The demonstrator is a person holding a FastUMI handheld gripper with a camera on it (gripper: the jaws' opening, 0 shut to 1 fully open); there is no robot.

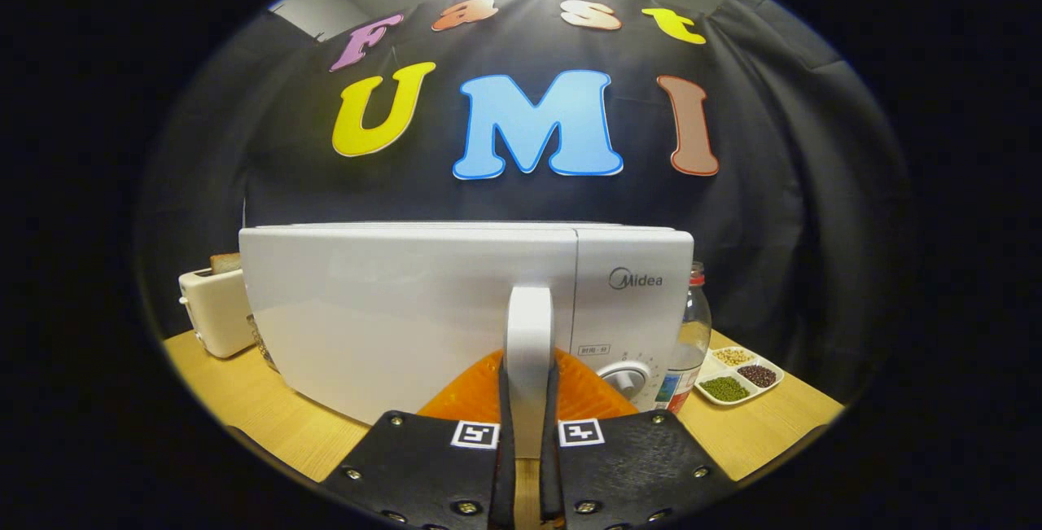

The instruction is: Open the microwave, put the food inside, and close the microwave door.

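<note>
Microwave (pixel 407 310) sits mid-counter (pixel 244 400), door shut, straight ahead of the gripper (pixel 528 400). Toaster (pixel 213 310) just left of the microwave, something brown sticking out of its slot. Clear bottle (pixel 690 335) just right of the microwave; beyond it a divided tray (pixel 739 379) of beans. Microwave's vertical door handle (pixel 529 335) runs down between the jaws, which are pinched onto it from both sides.
</note>
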